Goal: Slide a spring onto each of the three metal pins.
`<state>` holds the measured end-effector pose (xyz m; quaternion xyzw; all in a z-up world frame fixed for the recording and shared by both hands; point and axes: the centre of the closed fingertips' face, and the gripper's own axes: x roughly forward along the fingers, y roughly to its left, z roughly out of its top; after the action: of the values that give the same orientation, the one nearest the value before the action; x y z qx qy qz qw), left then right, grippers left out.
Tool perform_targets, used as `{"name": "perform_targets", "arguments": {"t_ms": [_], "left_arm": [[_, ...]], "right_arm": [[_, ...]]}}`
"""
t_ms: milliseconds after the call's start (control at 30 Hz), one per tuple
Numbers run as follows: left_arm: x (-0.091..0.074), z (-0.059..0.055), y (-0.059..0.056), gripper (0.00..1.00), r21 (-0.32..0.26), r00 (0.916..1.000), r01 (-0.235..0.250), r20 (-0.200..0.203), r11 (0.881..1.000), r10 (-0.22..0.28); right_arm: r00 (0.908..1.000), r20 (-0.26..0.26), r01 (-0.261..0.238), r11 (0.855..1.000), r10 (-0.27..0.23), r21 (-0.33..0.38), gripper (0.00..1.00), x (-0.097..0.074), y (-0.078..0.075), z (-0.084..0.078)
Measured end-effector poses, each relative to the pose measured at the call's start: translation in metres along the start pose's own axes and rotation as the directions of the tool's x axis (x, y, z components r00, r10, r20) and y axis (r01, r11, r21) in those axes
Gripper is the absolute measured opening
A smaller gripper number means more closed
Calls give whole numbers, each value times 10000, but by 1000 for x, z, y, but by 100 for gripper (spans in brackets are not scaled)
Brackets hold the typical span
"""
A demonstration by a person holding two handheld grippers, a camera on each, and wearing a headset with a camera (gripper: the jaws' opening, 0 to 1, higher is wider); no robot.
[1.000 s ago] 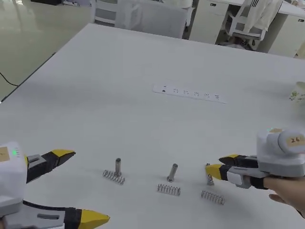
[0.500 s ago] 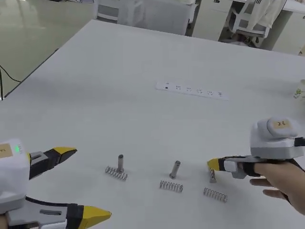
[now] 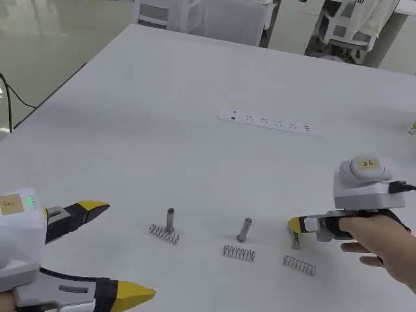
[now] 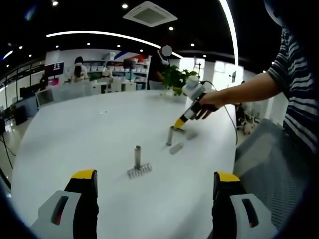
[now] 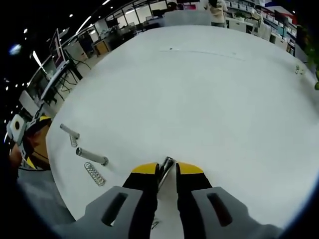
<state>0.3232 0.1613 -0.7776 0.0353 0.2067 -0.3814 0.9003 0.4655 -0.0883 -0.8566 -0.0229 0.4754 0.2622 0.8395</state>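
While the left gripper [image 3: 117, 252] is hanging nearest the camera with its yellow-tipped jaws spread wide over the white worktop [image 3: 195, 84], three small coiled wire springs [image 3: 238, 253] are lying in a row, each just in front of one of three short metal pins [image 3: 245, 229]. The right gripper [image 3: 296, 225] is pinching the rightmost pin [image 5: 166, 165] between clenched jaws. Farther back, a white power strip [image 3: 269, 123] is lying flat.

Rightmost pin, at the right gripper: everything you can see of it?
The rightmost pin is a short, shiny metal cylinder with no spring on it. It stands roughly upright on the white table, its upper part pinched between the yellow tips of the right gripper. A loose spring lies flat on the table nearby, apart from it.
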Motion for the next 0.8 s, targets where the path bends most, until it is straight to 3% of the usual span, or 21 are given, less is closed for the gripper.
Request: {"name": "perform_targets", "arguments": {"t_ms": [433,600,667,800], "left_arm": [[-1,0,2,93,-33,10000,-7,9,10000,7],[1,0,0,93,-17,10000,71,-18,10000,-71],[2,1,0,93,-6,9999,101,-17,9999,-101],[3,2,0,93,21,9999,128,-25,9999,-128]], "right_arm": [[9982,-355,465,9981,-479,-399,8,3,1,0],[9975,-511,446,9951,-493,-879,6,3,4,-3],[9968,-499,554,9881,-631,-1436,5,1,1,-2],[9971,-529,455,9879,-538,-1481,5,0,2,-4]]}}
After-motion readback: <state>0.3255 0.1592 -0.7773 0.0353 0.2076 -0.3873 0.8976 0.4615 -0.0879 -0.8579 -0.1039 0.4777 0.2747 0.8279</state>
